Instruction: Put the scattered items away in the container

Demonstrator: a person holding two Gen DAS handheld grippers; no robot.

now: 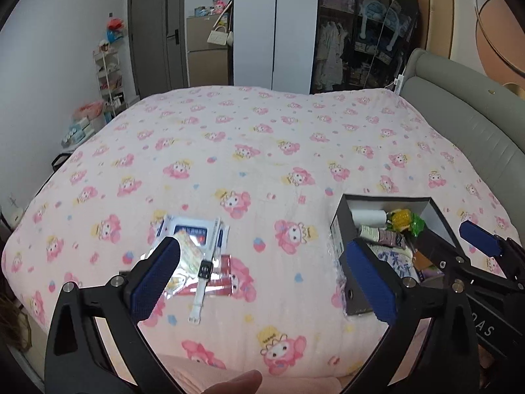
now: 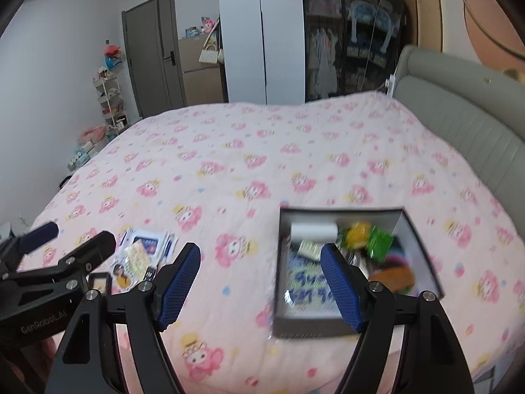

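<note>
- The bed (image 1: 262, 151) is covered by a soft, fleecy pink blanket printed with cartoon bunnies.
- A rectangular dark cardboard box (image 1: 341, 229) sits on the blanket, packed with a white roll, green crinkly packets and other items.
- The left tool (image 1: 262, 279) and right tool (image 2: 261, 282), ribbed blue pads on black arms, stand wide apart and empty.
- Glossy flat sachets (image 1: 193, 229) lie scattered left of the box.
- A slim white-strapped watch (image 1: 204, 275) rests across the sachets.

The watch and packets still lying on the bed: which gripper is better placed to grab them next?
Left, probably. The open left gripper points at the watch and packets, while the open right gripper sits nearer the box.
</note>
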